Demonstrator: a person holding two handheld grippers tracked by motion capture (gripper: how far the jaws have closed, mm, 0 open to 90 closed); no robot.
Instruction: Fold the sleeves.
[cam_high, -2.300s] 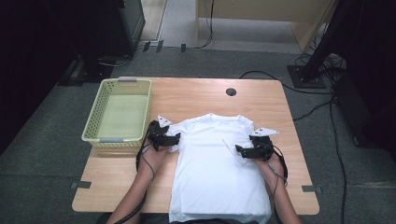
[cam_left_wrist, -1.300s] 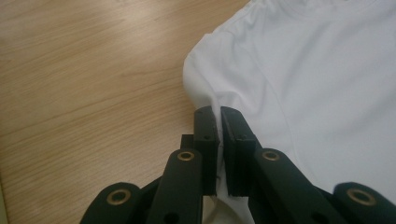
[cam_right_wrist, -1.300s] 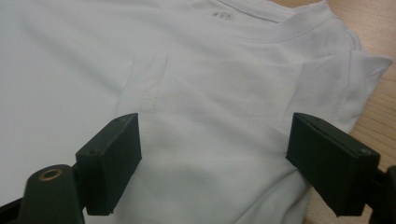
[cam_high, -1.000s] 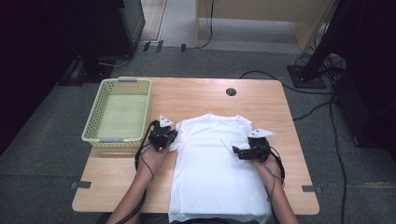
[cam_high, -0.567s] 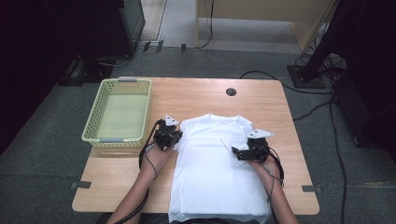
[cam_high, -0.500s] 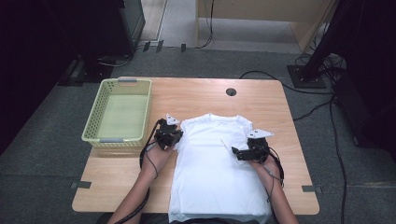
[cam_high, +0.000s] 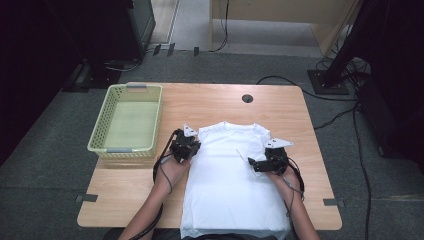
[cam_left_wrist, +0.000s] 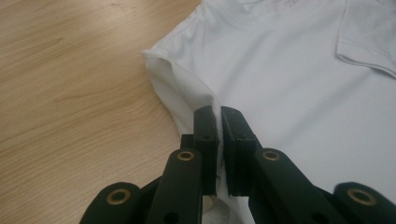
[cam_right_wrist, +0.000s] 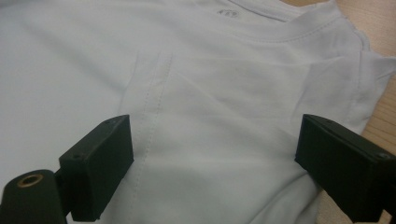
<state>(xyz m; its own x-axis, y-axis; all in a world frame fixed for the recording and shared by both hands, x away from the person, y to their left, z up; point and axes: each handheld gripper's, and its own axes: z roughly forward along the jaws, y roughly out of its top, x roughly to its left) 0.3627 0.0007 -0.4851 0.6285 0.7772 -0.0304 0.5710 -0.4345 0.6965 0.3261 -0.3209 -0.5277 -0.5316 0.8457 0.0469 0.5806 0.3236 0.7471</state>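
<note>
- While you're holding both grippers over the shirt (cam_high: 232, 185), the basket (cam_high: 102, 135) sits at the far left of the table (cam_high: 210, 102), open side up, well apart from the shirt.
- Your left gripper (cam_high: 187, 148) is right at the shirt's left edge, just below the shoulder. In the left gripper view (cam_left_wrist: 218, 122) the jaws are pinched together with a fold of white cloth caught between them, so it's gripping the shirt there.
- That pinched bit is pulled inward, so the sleeve on that side bunches into a ridge, with bare wood just beside it.
- Shirt itself lies flat in the middle of the table, collar (cam_high: 235, 128) pointing away from you, hem hanging at the near edge by your arms.
- The right sleeve (cam_right_wrist: 243, 98) is folded in over the chest; you can see its stitched hem running down the cloth in the right gripper view.
- Your right gripper (cam_high: 251, 163) hovers over that folded sleeve, jaws wide and just been opening more, nothing clamped. Cloth lies below the gap (cam_right_wrist: 212, 149), pads not pressing on it.
- Far side of the table has a round cable hole (cam_high: 247, 98).
</note>
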